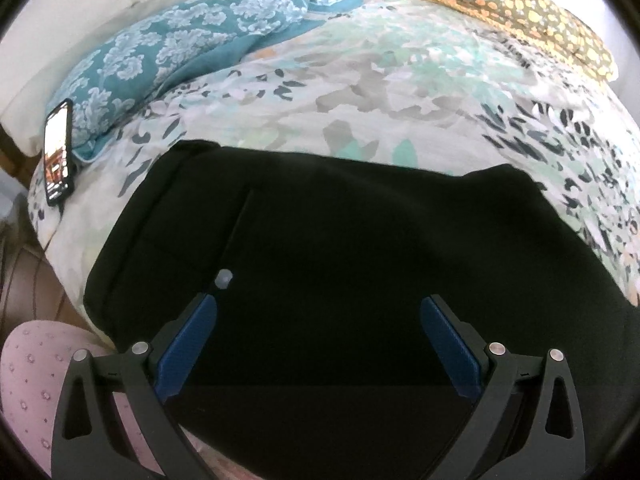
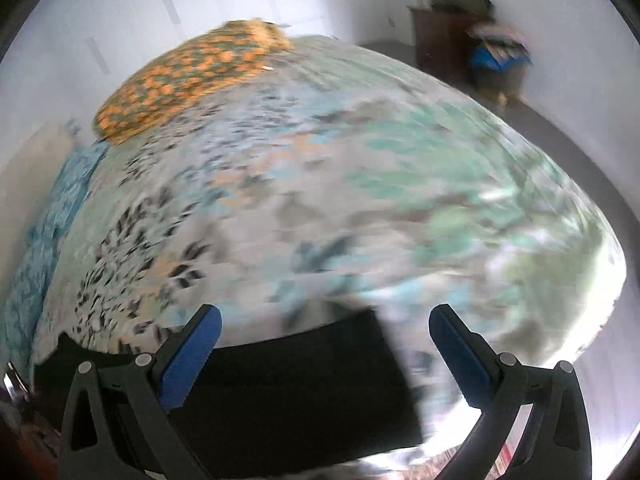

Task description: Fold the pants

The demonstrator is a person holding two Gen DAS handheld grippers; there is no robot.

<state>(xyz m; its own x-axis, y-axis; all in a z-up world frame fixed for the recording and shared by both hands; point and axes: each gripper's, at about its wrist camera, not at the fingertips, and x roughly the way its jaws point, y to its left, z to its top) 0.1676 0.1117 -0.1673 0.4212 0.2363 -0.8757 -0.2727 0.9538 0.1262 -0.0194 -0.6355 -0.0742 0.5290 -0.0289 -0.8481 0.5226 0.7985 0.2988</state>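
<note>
Black pants point(image 1: 340, 240) lie flat on the floral bedspread point(image 1: 360, 80), waistband end to the left with a silver button point(image 1: 223, 278). My left gripper point(image 1: 318, 312) is open just above the pants, blue pads point(image 1: 188, 348) wide apart, holding nothing. In the blurred right wrist view, the pants point(image 2: 288, 384) show as a black strip at the near edge of the bed. My right gripper point(image 2: 324, 320) is open and empty above the strip's right end.
A phone point(image 1: 58, 152) lies at the bed's left edge beside a teal floral pillow point(image 1: 180, 40). An orange-spotted pillow point(image 1: 520, 4) lies at the far right. A pink stool point(image 1: 36, 380) stands at lower left. Furniture and a bin point(image 2: 496, 60) stand in the room's far corner.
</note>
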